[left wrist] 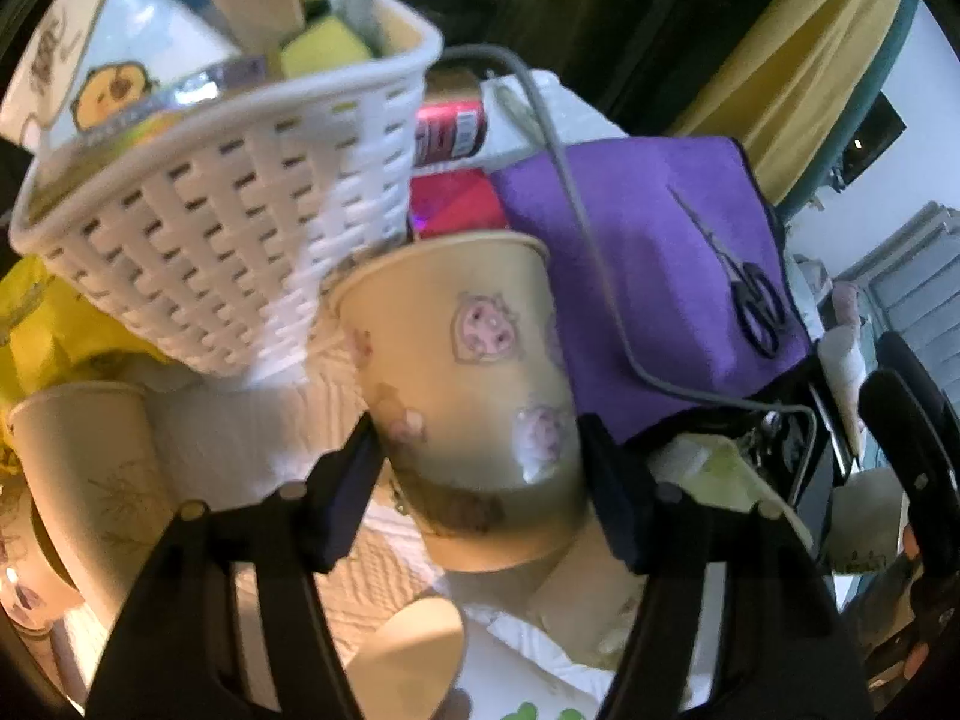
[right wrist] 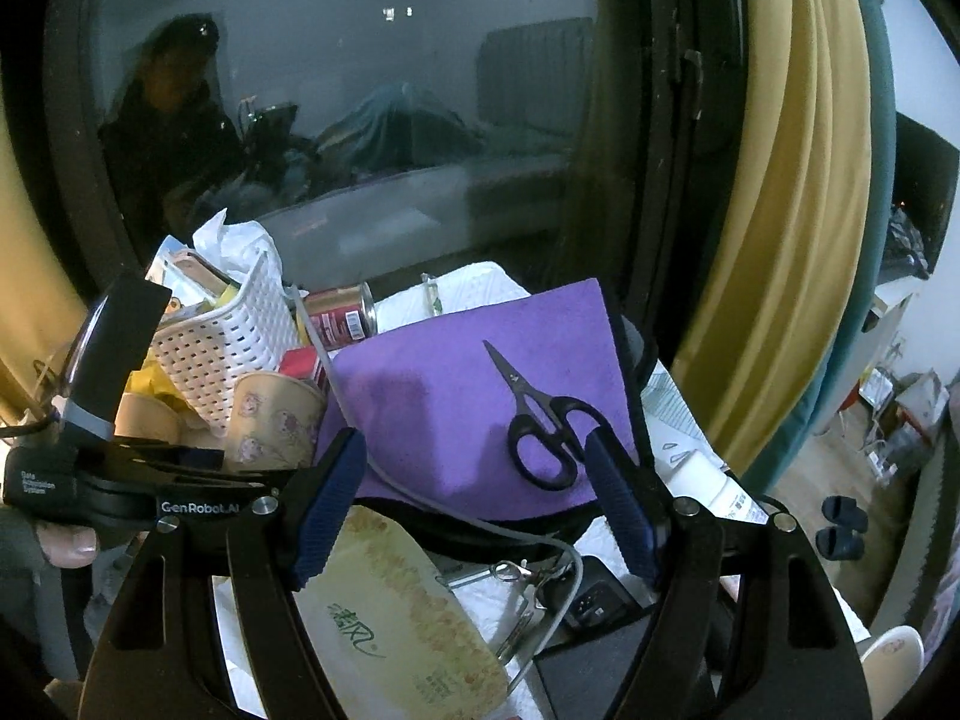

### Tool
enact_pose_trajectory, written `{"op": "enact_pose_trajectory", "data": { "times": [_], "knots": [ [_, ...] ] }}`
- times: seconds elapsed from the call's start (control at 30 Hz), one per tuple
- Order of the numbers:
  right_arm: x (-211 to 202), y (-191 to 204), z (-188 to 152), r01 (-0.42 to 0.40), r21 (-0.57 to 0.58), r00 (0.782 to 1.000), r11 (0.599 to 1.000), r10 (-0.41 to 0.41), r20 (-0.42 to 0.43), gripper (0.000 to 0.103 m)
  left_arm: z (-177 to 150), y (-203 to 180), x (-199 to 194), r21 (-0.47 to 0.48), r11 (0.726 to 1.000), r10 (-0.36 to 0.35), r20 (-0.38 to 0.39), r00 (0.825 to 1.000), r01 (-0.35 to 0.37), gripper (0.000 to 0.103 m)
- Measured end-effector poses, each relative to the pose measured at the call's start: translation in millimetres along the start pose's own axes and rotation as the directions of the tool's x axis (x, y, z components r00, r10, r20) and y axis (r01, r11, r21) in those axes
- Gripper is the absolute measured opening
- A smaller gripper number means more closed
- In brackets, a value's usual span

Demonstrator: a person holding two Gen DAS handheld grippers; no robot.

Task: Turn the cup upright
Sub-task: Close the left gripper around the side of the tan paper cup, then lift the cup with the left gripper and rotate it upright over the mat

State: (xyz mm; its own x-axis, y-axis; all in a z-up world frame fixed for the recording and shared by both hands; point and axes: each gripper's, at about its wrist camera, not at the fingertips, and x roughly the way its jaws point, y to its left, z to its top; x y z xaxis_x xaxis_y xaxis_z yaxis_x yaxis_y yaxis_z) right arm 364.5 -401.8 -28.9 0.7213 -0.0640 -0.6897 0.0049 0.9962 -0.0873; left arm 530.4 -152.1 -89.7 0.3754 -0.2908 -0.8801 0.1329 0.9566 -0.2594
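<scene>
My left gripper [left wrist: 480,474] was clamped on the lower wall of the patterned paper cup [left wrist: 462,384], which stood mouth-up beside a white basket [left wrist: 240,228] with a red can [left wrist: 450,132] behind it. My right gripper [right wrist: 474,504] hung with its fingers apart over a purple cloth [right wrist: 444,396], where black scissors [right wrist: 540,420] lay.

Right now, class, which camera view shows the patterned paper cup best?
The left wrist view: the paper cup fills the centre, rim up, between the left gripper fingers. The right wrist view shows it small, far left, partly hidden beside the white basket.
</scene>
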Motion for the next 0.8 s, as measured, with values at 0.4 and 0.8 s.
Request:
{"op": "enact_pose_trajectory", "data": {
  "times": [0.4,0.8],
  "knots": [
    [-38.1,10.2,-1.5,-0.005,-0.007,1.0,1.0,0.006,0.029,0.078,-30.1,4.3,-88.5,0.043,0.999,-0.035,0.137,0.99,0.029,0.064],
    [-113.9,39.7,-19.2,-0.079,-0.035,0.994,0.996,0.081,0.067,0.078,-115.2,-6.2,-191.7,0.141,0.99,-0.035,0.321,0.946,-0.012,0.064]
  ]
}}
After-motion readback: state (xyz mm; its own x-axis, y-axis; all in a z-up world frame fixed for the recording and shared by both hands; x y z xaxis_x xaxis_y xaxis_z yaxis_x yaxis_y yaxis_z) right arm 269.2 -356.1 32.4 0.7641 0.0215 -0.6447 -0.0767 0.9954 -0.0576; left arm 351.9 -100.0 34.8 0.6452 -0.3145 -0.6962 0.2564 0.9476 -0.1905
